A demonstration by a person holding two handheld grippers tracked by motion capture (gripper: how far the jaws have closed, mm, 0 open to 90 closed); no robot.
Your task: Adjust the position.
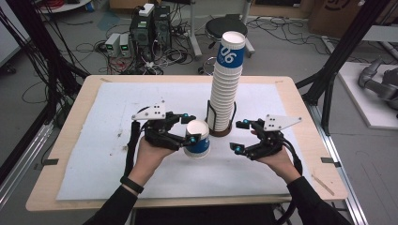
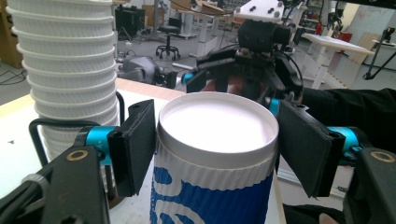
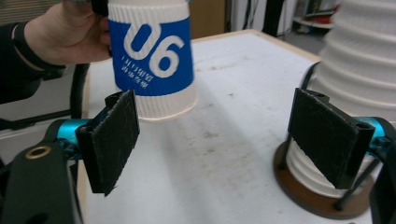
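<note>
The surface (image 1: 94,154) carries a white mat. At its middle stands a tall stack (image 1: 225,91) of ribbed cups in a wire holder (image 1: 220,129) on a round base. Just left of it, the left gripper (image 1: 190,129) clamps a single blue-and-white cup (image 1: 197,139) near its rim, lifted off the mat. To the right, the right gripper (image 1: 238,136) hangs with jaws spread, empty, beside the holder.

Grey floor (image 1: 70,37), tangled cables (image 1: 28,56), black stool (image 1: 225,26).
</note>
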